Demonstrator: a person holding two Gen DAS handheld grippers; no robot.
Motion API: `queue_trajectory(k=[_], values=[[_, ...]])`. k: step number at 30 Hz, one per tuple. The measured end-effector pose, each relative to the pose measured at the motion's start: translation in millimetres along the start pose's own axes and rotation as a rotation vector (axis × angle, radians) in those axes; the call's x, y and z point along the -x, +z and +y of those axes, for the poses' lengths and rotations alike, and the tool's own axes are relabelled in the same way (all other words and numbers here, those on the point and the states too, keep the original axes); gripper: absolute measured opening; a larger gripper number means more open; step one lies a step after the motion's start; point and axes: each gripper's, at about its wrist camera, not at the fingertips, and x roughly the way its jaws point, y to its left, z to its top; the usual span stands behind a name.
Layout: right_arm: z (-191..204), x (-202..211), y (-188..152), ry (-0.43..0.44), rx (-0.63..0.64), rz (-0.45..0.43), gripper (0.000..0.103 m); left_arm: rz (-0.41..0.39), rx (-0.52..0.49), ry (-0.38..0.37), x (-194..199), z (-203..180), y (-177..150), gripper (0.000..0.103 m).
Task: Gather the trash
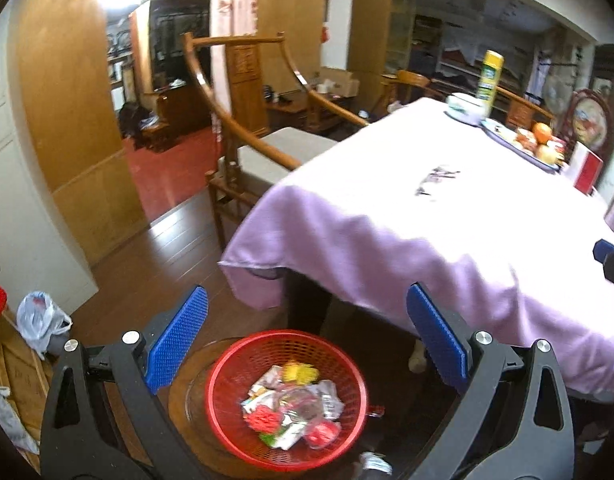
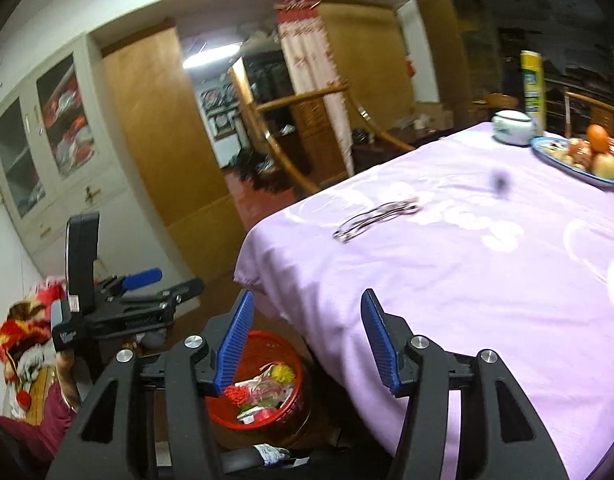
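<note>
Trash (image 1: 293, 408) already fills the bottom of a red mesh basket (image 1: 227, 420), which sits on a round wooden stool (image 1: 179, 396) beside the corner of the desk (image 1: 387, 216) draped in a lilac cloth. The pieces look like crumpled wrappers, foil scraps and a yellow tuft: light, soft, easily crushed, and likely slippery where the film is glossy. Any such scrap would best be pinched across a crumpled ridge or folded edge, not on a flat shiny face.

The left gripper (image 1: 307, 336) hangs above the basket with its blue-padded fingers (image 1: 175, 340) spread wide and nothing between them. The right gripper (image 2: 307, 340) is also open and empty, near the desk's edge with the basket partly below it.

On the cloth lies a pair of spectacles (image 2: 377, 218), thin, stiff and fragile, hardly trash by the look of it. A small dark blurred thing (image 2: 501, 182) further along cannot be identified. A fruit plate (image 2: 547, 152), a white lidded pot (image 2: 511, 126) and a yellow can (image 2: 533, 84) stand at the far end.
</note>
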Motion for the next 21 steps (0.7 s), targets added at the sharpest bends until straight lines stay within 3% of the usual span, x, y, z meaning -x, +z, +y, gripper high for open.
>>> queue_trajectory(k=[5, 9, 12, 16, 21], values=[[-13.9, 26.5, -3.2, -0.001, -0.004, -0.048, 0.061, 0.010, -0.018, 0.012, 12.8, -19.7, -4.3, 0.096], [-6.0, 31.7, -1.8, 0.015, 0.040, -0.066, 0.072, 0.024, 0.020, 0.080, 23.2, -21.6, -4.5, 0.096], [8.9, 20.9, -1.8, 0.037, 0.101, -0.055, 0.077, 0.039, 0.045, 0.172, 28.2, -18.5, -12.1, 0.096], [22.4, -12.9, -10.0, 0.121, 0.122, 0.041, 0.081, 0.139, 0.087, 0.322, 20.8, -4.3, -39.9, 0.096], [46.1, -62.3, -34.4, 0.160, 0.155, 0.218, 0.081, 0.275, 0.193, 0.397, 1.4, 30.3, -88.7, 0.096]])
